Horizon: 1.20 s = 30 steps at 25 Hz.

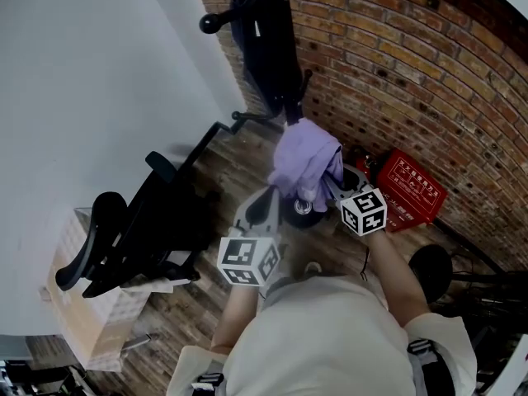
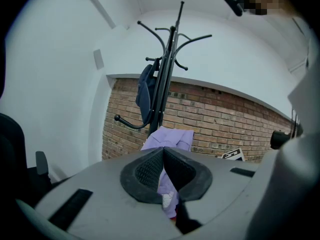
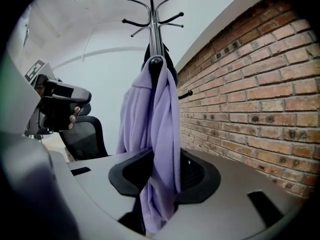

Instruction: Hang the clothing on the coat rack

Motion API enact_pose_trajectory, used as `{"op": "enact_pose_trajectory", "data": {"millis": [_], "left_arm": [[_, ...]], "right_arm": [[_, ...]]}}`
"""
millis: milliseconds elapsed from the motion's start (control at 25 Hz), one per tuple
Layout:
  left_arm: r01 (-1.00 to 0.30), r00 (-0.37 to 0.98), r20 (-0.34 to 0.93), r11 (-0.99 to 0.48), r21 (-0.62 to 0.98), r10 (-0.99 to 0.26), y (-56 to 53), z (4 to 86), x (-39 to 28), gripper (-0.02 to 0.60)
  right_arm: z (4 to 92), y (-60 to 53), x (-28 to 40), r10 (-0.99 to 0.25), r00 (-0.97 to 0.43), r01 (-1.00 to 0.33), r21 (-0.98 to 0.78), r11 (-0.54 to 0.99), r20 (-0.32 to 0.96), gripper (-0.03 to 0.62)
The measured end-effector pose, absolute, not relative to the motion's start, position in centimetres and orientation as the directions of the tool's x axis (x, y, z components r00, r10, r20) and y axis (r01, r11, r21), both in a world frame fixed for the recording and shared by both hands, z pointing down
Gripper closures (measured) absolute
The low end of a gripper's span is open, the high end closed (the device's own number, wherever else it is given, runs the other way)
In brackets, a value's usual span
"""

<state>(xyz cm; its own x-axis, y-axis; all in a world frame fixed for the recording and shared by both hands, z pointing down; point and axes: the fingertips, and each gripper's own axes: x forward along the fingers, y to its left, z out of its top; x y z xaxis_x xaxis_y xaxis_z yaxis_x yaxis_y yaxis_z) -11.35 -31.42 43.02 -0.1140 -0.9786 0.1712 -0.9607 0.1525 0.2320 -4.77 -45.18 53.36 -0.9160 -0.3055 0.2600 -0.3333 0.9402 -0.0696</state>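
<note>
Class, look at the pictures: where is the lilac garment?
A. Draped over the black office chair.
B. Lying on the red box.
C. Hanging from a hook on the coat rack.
C: the right gripper view shows the lilac garment hanging from a hook of the coat rack.

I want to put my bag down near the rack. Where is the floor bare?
Bare wood floor lies between the office chair and the coat rack. Crowded: the purple garment hanging on the rack, and to its right the red box against the brick wall.

Pale, apparently short-sleeved shirt (image 1: 330, 337); left tool (image 2: 163, 156) and right tool (image 3: 162, 160) grey-bodied.
</note>
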Motion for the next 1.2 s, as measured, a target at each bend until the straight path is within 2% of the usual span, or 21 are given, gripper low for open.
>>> {"op": "enact_pose_trajectory", "data": {"millis": [120, 600, 720, 880, 1200], "left_arm": [[-0.962, -0.102, 0.170, 0.141, 0.234, -0.980, -30.5, 42.9, -11.2, 0.578], [-0.970, -0.021, 0.159, 0.058, 0.238, -0.987, -25.8, 42.1, -9.6, 0.578], [-0.970, -0.007, 0.159, 0.046, 0.238, -0.987, -24.1, 42.0, -9.1, 0.578], [-0.970, -0.003, 0.163, 0.043, 0.241, -0.987, -21.5, 42.2, -8.9, 0.578], [-0.966, -0.007, 0.172, 0.051, 0.253, -0.985, -15.7, 43.0, -8.7, 0.578]], "right_arm": [[53.8, -44.6, -3.9, -0.329, -0.902, -0.361, -0.071, 0.930, 0.279, 0.449], [53.1, -39.2, 0.6, -0.441, -0.840, -0.474, -0.034, 0.880, 0.316, 0.447], [52.3, -36.5, 1.2, -0.446, -0.843, -0.472, -0.016, 0.882, 0.300, 0.497], [51.0, -32.3, 1.2, -0.430, -0.862, -0.453, -0.030, 0.891, 0.269, 0.504], [48.4, -25.1, 1.4, -0.456, -0.862, -0.477, -0.048, 0.878, 0.221, 0.574]]}}
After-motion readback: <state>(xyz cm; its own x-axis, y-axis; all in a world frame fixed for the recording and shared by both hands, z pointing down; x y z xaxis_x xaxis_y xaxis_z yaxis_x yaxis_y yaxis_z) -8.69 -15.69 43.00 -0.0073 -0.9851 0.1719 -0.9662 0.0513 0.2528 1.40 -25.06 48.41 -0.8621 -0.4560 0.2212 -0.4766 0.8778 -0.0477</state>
